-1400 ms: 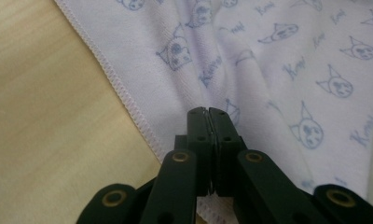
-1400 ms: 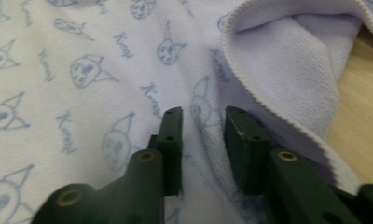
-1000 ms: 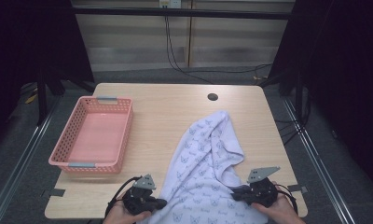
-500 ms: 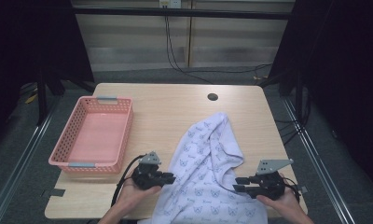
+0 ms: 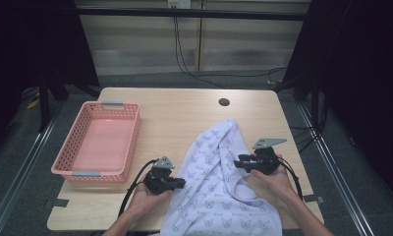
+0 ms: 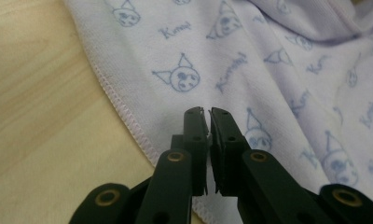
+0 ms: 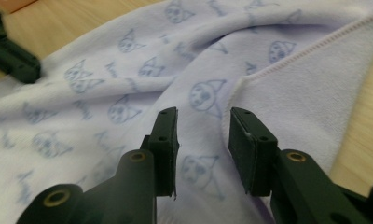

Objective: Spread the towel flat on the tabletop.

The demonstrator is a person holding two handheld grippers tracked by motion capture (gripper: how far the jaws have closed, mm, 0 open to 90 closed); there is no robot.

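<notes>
Pale lilac terry towel printed with blue cartoon faces point(image 5: 219, 187), rumpled on the light wooden table point(image 5: 184, 113), draping over its 6 o'clock edge. Left gripper point(image 6: 208, 114): jaws pressed together, empty, above the towel's stitched hem. Right gripper point(image 7: 201, 123): jaws parted over a fold. Best practice: pinch each hem squarely before lifting. Pink plastic basket point(image 5: 74, 142) at 9 o'clock.

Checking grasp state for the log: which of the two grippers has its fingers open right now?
The right gripper: a clear gap between its fingers above the white printed cloth. The left gripper has its fingers pressed together, nothing visibly between them.
</notes>
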